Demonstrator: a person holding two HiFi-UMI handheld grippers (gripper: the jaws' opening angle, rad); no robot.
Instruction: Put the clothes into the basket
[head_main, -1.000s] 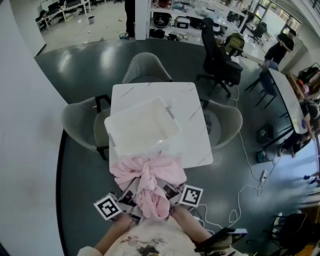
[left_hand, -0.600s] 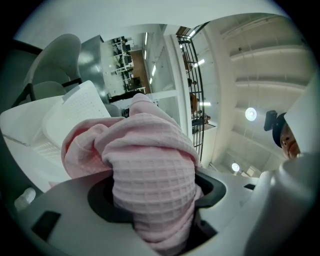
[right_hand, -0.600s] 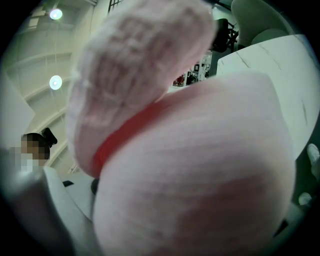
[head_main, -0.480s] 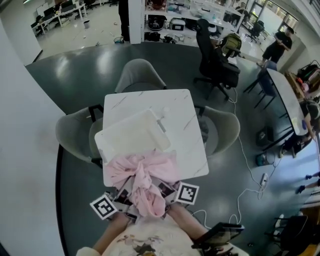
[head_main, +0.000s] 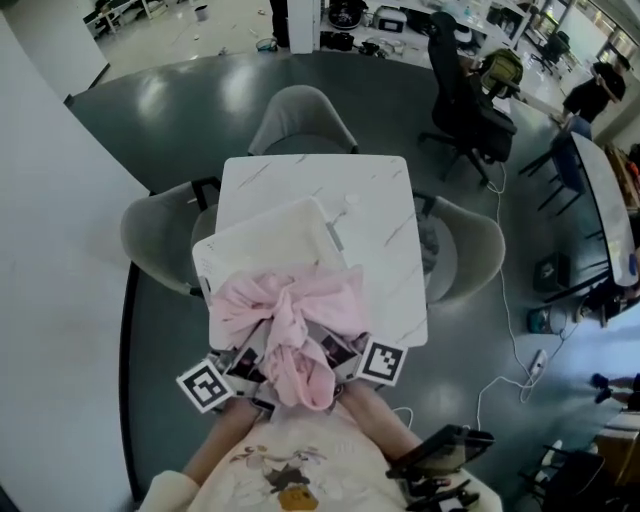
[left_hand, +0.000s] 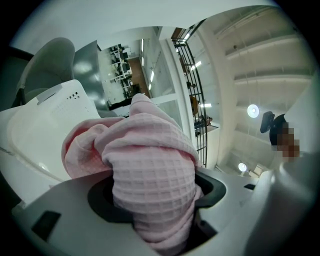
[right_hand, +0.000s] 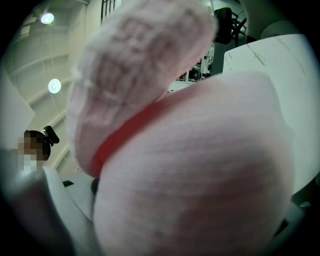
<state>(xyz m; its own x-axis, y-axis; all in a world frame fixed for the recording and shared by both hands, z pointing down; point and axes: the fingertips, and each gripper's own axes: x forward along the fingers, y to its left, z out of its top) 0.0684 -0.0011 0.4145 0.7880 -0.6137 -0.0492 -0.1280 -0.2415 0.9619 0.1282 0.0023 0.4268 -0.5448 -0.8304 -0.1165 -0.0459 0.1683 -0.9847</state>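
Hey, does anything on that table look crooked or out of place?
The white basket sits turned at an angle to the table, its left corner seemingly past the table's edge. The pink garment is bunched up by the basket's near rim. Nothing else stands out.

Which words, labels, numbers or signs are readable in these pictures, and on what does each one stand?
No readable text in any view.
Left cube and right cube: black-and-white square patterns only, no letters or digits.
Shirt: a printed design, too blurred to read.
Cloth, basket, table: no print visible.
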